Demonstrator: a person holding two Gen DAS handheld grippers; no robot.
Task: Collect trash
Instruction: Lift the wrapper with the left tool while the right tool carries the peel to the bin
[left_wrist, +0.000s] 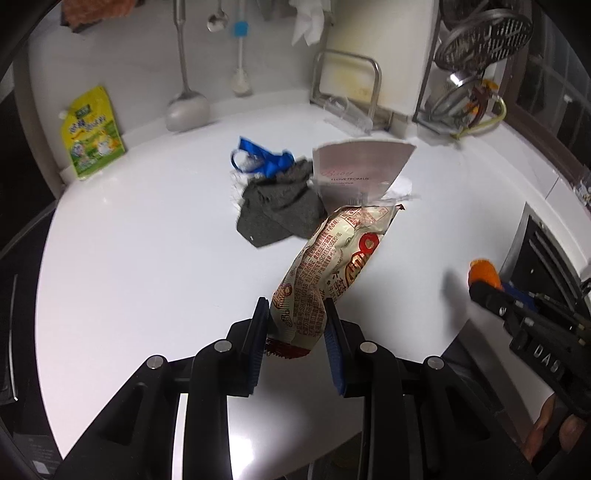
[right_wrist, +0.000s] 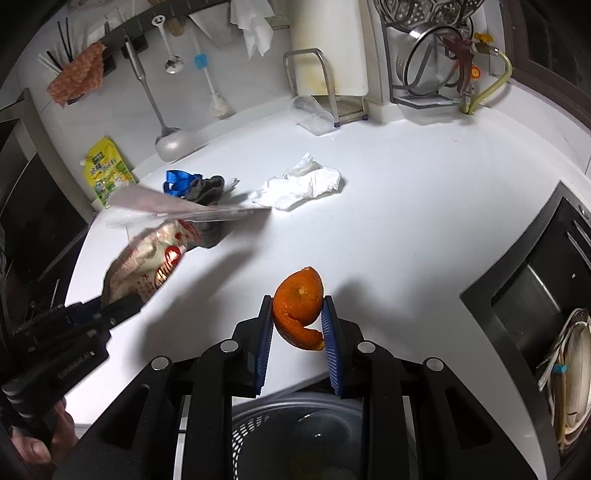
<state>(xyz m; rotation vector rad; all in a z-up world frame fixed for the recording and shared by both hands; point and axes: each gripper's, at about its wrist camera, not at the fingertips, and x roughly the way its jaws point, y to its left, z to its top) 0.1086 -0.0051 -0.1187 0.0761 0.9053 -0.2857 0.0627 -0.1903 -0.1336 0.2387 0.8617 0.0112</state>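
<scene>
Left wrist view first: the left gripper (left_wrist: 297, 321) has its fingers pinching the bottom end of a crumpled snack wrapper (left_wrist: 332, 266), which sticks up off the white table (left_wrist: 147, 258). A pinkish card or packet (left_wrist: 360, 168) hangs at the wrapper's far tip; can't tell how it's attached. Behind it there's a grey cloth (left_wrist: 280, 210) with a blue strap (left_wrist: 258, 157), and a yellow-green pouch (left_wrist: 92, 134) leans on the wall. The right gripper only pokes in at the edge, with a bit of orange showing.

Right wrist view clears that up: the right gripper (right_wrist: 297, 317) has its fingers clamped on a curl of orange peel (right_wrist: 299, 310), held above the table edge. Directly below it is a black mesh bin (right_wrist: 258, 432), which the left view doesn't show at all. You also get a crumpled white tissue (right_wrist: 303, 182) lying alone mid-table, mostly hidden behind the card in the other view, plus a sink (right_wrist: 535, 314) on the right with dishes (right_wrist: 569, 373) stacked beside it.
</scene>
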